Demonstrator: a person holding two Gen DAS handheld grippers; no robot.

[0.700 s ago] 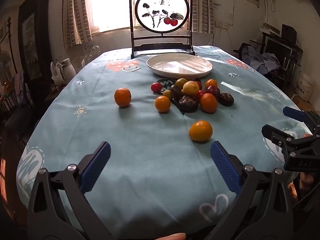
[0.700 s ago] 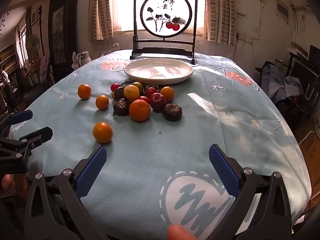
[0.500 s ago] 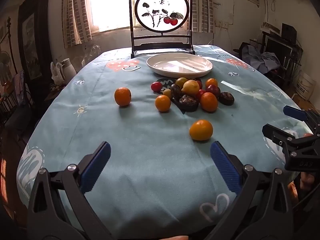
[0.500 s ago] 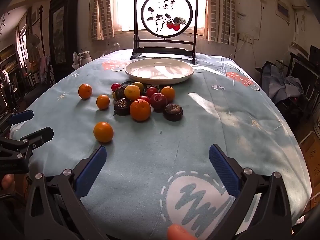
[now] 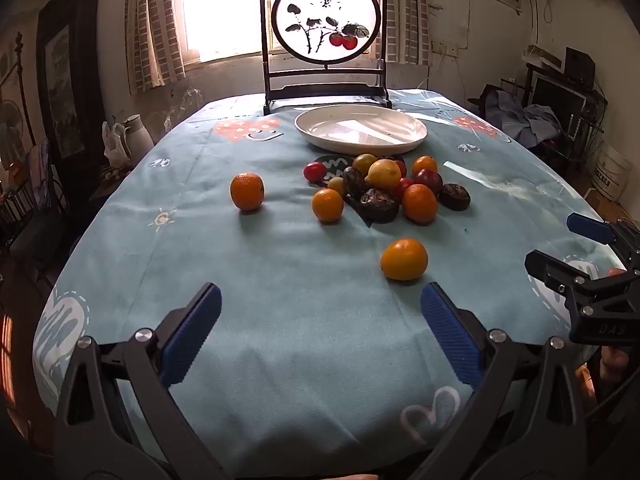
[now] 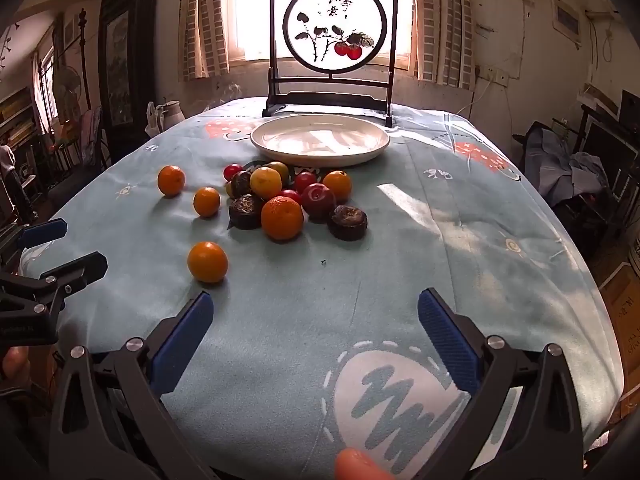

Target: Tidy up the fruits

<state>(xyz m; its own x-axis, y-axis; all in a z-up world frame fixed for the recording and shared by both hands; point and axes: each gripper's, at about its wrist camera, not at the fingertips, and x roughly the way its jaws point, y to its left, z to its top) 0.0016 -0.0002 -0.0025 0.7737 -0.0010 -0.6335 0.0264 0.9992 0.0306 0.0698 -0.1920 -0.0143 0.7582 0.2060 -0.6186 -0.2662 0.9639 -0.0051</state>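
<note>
Right wrist: round glossy plate [image 6: 320,151], wrinkled dark fruit [image 6: 348,222], ribbed tongs [image 6: 314,324] agape.

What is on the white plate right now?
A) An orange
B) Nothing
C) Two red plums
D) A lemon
B: the plate is bare, and all the fruits lie on the tablecloth in front of it.
</note>
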